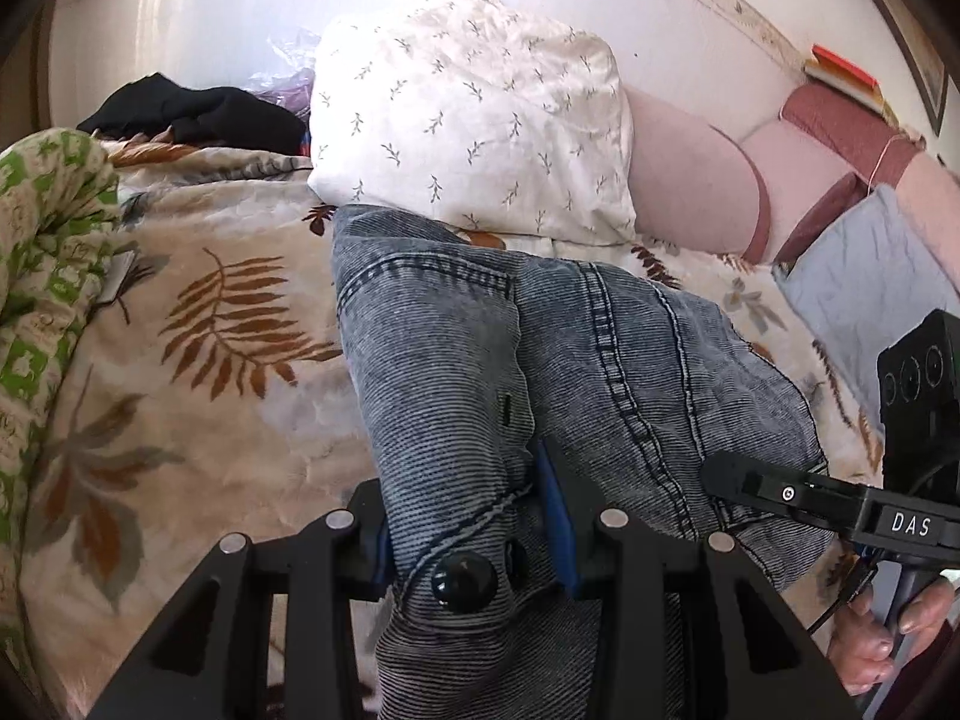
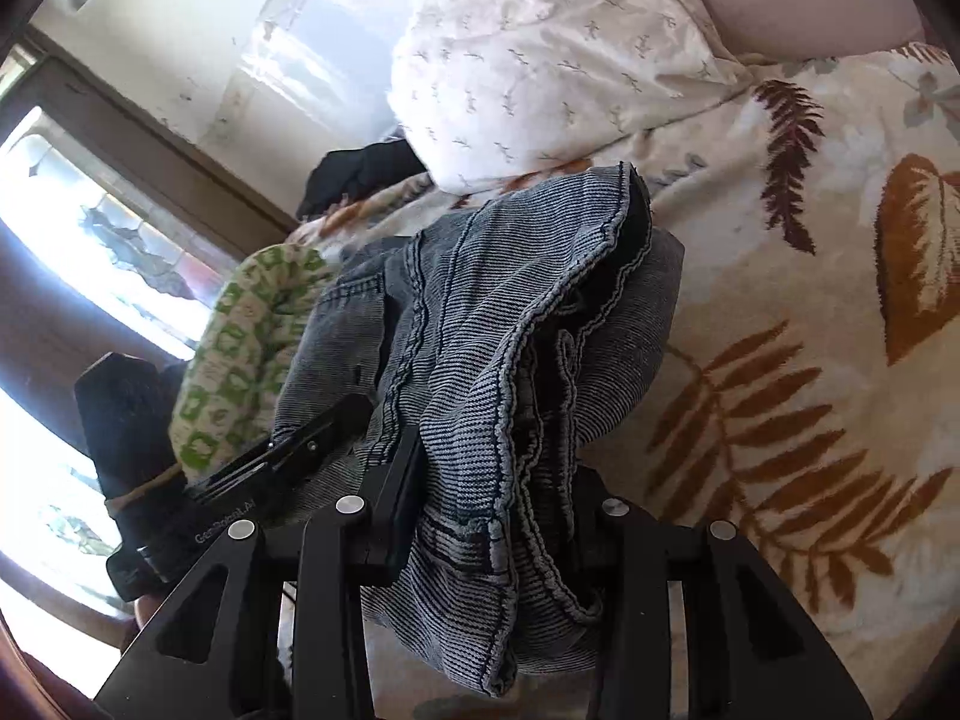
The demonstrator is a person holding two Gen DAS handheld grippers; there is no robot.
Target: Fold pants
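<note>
Grey-blue washed jeans (image 1: 540, 348) hang bunched over a leaf-print bedspread (image 1: 210, 330). My left gripper (image 1: 468, 510) is shut on the waistband, and its blue pads (image 1: 555, 516) press the denim just above the black button (image 1: 463, 581). In the right wrist view my right gripper (image 2: 492, 480) is shut on a thick fold of the jeans (image 2: 480, 312), with stitched edges draped over its fingers. The right gripper (image 1: 750, 486) also shows low on the right of the left wrist view, held by a hand (image 1: 888, 630). The left gripper (image 2: 312, 438) appears beside the denim in the right wrist view.
A white sprig-print pillow (image 1: 474, 120) lies behind the jeans, with pink cushions (image 1: 690, 180) and a blue-grey cushion (image 1: 858, 276) to its right. A green-patterned quilt (image 1: 42, 276) is heaped at the left and a black garment (image 1: 198, 108) lies behind it. A window (image 2: 90, 228) is at the left.
</note>
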